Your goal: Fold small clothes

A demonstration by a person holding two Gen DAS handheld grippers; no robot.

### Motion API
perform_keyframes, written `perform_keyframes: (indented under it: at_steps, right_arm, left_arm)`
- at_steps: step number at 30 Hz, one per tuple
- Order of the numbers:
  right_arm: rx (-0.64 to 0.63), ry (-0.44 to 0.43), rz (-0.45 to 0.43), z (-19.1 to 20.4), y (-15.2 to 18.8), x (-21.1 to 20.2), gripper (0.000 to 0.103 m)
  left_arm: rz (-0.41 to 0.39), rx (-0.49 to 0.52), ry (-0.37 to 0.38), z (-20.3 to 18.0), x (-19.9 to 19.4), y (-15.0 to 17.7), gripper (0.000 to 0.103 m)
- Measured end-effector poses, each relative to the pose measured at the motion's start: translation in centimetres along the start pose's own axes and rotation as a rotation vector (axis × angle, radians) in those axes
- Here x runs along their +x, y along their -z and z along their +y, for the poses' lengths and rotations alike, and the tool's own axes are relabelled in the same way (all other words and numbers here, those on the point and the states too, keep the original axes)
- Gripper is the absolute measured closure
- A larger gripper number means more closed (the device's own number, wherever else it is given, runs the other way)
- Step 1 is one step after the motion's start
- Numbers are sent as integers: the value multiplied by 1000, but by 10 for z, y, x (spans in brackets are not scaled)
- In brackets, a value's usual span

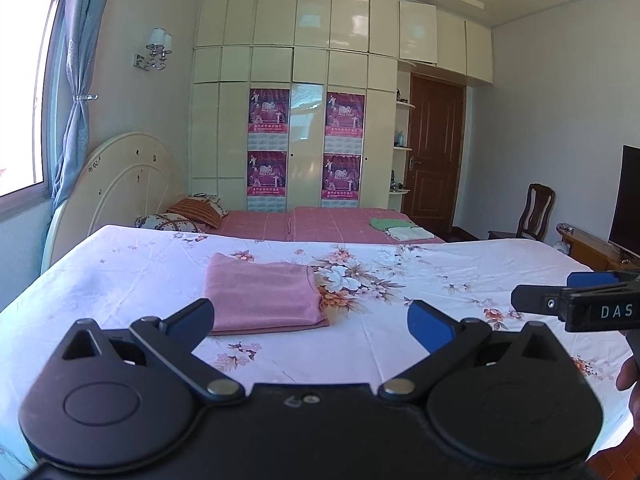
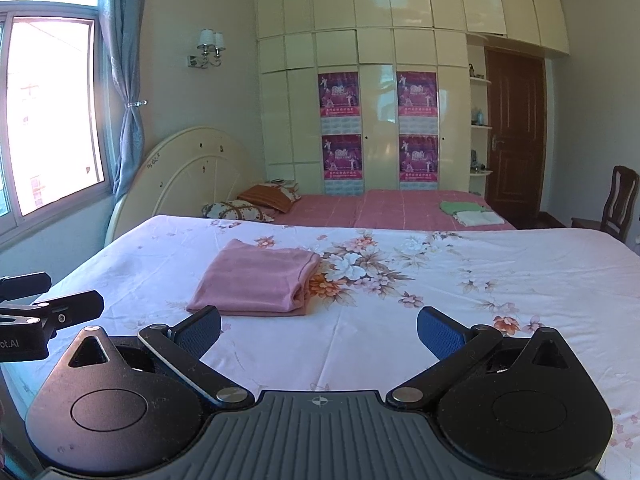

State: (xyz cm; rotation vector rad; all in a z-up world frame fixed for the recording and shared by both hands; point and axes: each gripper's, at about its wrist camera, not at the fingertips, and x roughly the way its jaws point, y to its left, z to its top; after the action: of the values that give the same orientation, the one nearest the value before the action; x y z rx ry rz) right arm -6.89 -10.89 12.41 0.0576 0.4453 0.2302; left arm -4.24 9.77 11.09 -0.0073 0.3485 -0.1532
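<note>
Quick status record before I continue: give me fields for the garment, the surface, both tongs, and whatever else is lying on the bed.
garment: pink cloth, folded into a flat rectangle, lying alone
surface: floral sheet spread over the near part of the bed
left tongs: open, empty, just short of the cloth's near edge
right tongs: open, empty, near the cloth's near edge, not touching
other items: green cloth and white cloth folded on the far pink bedspread; two pillows by the headboard
</note>
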Motion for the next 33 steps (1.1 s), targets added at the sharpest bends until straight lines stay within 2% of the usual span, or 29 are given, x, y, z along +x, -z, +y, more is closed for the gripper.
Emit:
perform_keyframes:
  at_steps: [33]
  right_arm:
    - [6, -15, 21, 1, 2, 3, 0]
  left_arm:
    - [1, 12, -2, 2, 1, 3, 0]
